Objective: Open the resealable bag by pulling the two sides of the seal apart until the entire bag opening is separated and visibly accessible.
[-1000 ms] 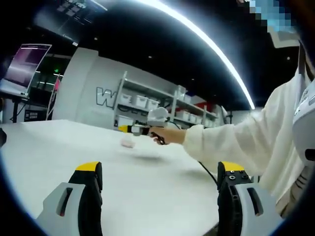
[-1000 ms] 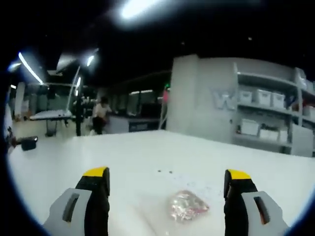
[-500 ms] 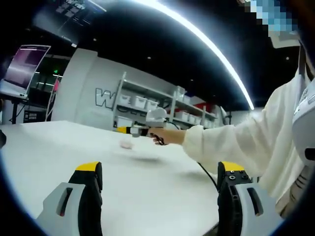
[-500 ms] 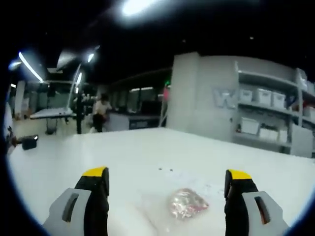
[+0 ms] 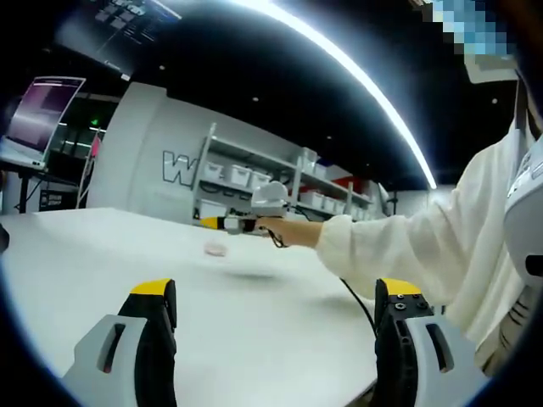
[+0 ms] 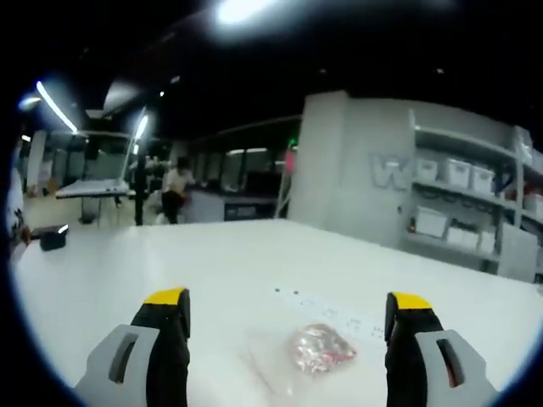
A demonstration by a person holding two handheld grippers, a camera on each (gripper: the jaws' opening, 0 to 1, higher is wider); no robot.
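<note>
You are holding the left hand-held gripper low over the white counter, its two yellow-tipped jaws standing wide apart with nothing between them. Ahead of it, well out on the counter, the resealable bag is lying as a small pale pinkish shape, too far and too blurred to tell whether its seal is parted. Your right hand-held gripper is reaching in from the right side of the left gripper view, hanging just above the bag and apart from it, held out by your hand at the end of a white sleeve. A thin dark cable is trailing down from that arm across the counter.

In the right gripper view, the right hand-held gripper is likewise spread wide and gripping nothing. The bag is lying flat on the counter between the two jaws, nearer the right one, touching neither. It is clear plastic with a crumpled pinkish clump inside; its flat transparent part is stretching toward the left jaw.

Behind the counter, shelves with white bins are standing against a grey wall, and a person is showing far off near other tables.
</note>
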